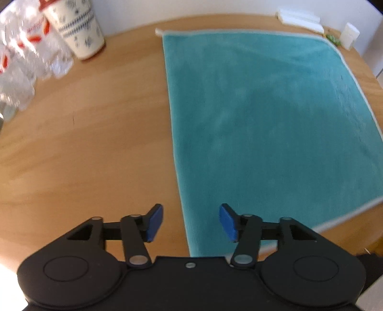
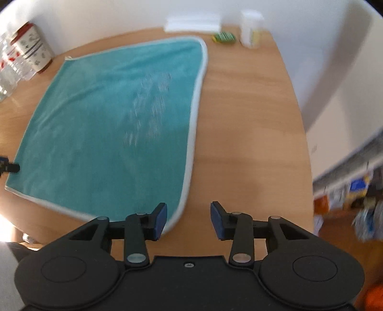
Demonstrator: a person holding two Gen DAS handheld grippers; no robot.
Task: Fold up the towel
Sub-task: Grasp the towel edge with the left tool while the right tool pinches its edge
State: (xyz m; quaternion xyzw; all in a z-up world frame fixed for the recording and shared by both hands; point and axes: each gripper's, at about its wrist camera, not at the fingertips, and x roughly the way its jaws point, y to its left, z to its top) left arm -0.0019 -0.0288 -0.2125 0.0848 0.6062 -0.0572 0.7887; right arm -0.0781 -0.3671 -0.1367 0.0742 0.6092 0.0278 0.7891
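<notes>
Towel [image 1: 263, 119] lies spread flat and single-layered on the wooden table [image 1: 83, 143], a teal square with a pale hem, and it serves as the landmark for everything else. Left gripper [image 1: 191, 222] hovers above the towel's near-left corner with its blue pads [image 1: 154, 222] spread wide and nothing between them; the towel's left edge runs between the two fingers. Right gripper [image 2: 188, 221] hangs over the towel's near-right corner, fingers likewise parted and empty, the inner pad just above the hem and the outer one over bare wood. Beyond the towel's far-left corner stand a patterned paper cup [image 1: 79, 26] and some clear plastic bottles [image 1: 21, 59]; beyond its far-right corner sit a small green packet [image 2: 224, 37], a white container [image 2: 250, 28] and a flat white object [image 2: 194, 22], all clear of the cloth. Judging by this, no fold has been made yet and the step in hand is the approach to the two near corners. The next move probably calls for lowering each gripper until one pad slips under the hem, pinching both corners together, then lifting and carrying them evenly toward the far edge so the hems meet squarely. Motion blur makes the exact height above the cloth hard to judge.
</notes>
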